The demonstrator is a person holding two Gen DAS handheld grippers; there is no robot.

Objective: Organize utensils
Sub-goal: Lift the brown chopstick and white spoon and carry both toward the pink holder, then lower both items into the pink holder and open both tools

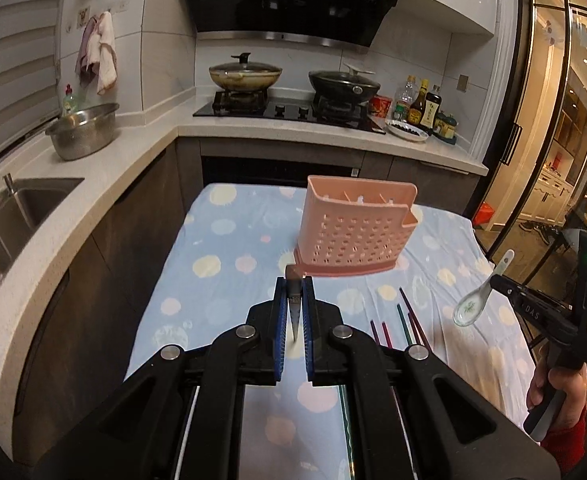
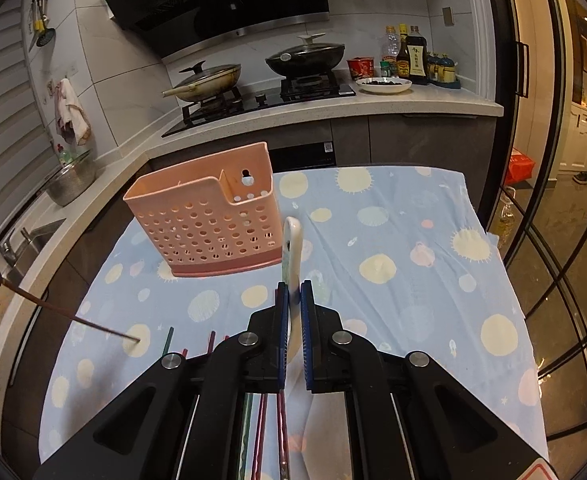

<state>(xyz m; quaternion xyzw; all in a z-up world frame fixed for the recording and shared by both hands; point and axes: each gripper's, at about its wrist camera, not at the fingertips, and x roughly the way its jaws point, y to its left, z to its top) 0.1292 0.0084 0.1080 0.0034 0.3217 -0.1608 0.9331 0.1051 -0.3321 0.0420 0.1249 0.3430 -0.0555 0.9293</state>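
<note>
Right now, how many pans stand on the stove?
2: a pale pan on the left and a black pan on the right. None seems hidden.

I'm seeing the pink holder (image 1: pixel 355 232) standing upright at twelve o'clock, chopsticks (image 1: pixel 407 320) lying flat, a spoon (image 2: pixel 292 256) and chopstick (image 1: pixel 293 300) hanging lifted.

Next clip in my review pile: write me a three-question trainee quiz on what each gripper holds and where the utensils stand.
1. True or false: the pink holder stands upright on the cloth.
2. What does the right gripper hold? A) fork B) white spoon C) knife
3. Fill in: the left gripper is shut on one brown ____.

Key: 1 true. 2 B. 3 chopstick; more chopsticks lie on the cloth.
</note>
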